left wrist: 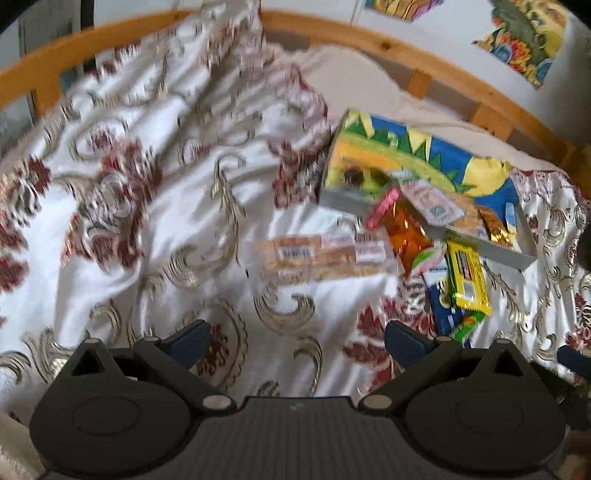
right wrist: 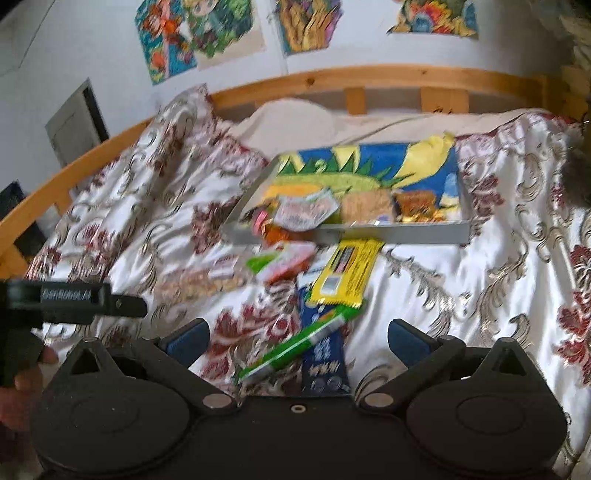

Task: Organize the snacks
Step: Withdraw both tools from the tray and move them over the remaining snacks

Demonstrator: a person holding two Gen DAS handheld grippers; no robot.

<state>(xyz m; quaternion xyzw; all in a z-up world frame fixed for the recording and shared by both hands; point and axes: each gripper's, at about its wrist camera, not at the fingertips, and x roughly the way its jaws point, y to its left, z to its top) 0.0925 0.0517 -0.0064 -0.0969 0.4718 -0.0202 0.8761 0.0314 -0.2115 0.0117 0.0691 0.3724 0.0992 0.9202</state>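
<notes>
A shallow box with a bright blue, yellow and green picture lies on the bed and holds several snack packets. More snacks lie on the bedspread in front of it: a long clear pack of biscuits, an orange packet, a yellow packet, a blue packet and a green stick. My left gripper is open and empty, above the bedspread just before the biscuits. My right gripper is open, over the green stick and blue packet.
A white bedspread with red and gold flowers covers the bed in folds. A wooden bed rail runs along the far side. Colourful pictures hang on the wall. The left gripper's body shows at the right view's left edge.
</notes>
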